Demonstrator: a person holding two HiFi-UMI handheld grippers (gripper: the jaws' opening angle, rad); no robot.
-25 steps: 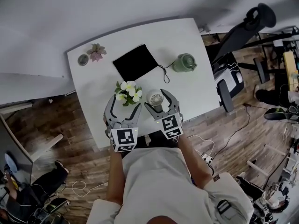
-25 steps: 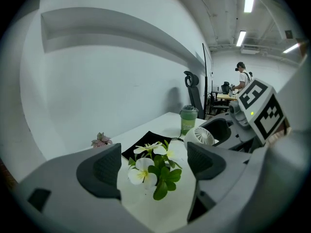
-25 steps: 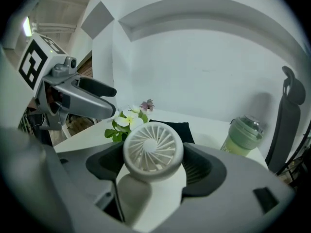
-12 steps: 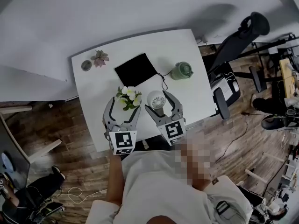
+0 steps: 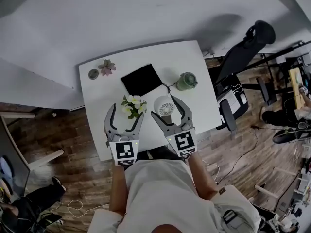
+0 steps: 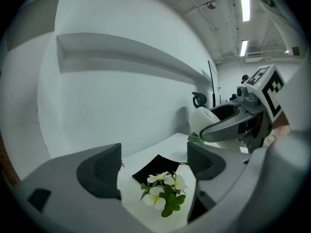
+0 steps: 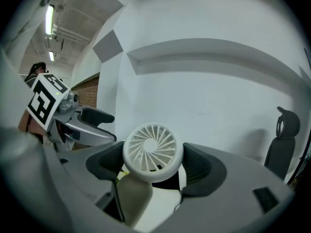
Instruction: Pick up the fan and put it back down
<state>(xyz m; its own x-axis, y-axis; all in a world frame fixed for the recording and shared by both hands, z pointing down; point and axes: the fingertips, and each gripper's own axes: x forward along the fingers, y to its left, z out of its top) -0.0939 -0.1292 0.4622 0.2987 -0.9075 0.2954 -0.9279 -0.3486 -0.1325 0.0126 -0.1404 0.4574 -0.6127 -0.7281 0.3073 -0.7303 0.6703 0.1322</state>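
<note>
A small white fan (image 5: 165, 106) with a round grille sits between the fingers of my right gripper (image 5: 169, 106) near the white table's (image 5: 194, 67) front edge. In the right gripper view the fan head (image 7: 153, 152) fills the gap, both pads touch its rim, and its pale stem (image 7: 131, 198) hangs below. My right gripper (image 7: 154, 161) is shut on it. From the left gripper view the fan (image 6: 205, 119) appears raised above the tabletop. My left gripper (image 5: 127, 111) is open, with nothing between its jaws.
White flowers with green leaves (image 5: 133, 104) lie just beyond my left gripper's (image 6: 154, 168) fingertips. A black pouch (image 5: 142, 79) with a cord, a green teapot (image 5: 187, 81), a small succulent (image 5: 107, 67) and a round dish (image 5: 93, 74) sit farther back. An office chair (image 5: 240, 57) stands right of the table.
The head view has shifted, so the table sits lower and more to the right in the picture. Both grippers keep their places relative to the fan and the flowers.
</note>
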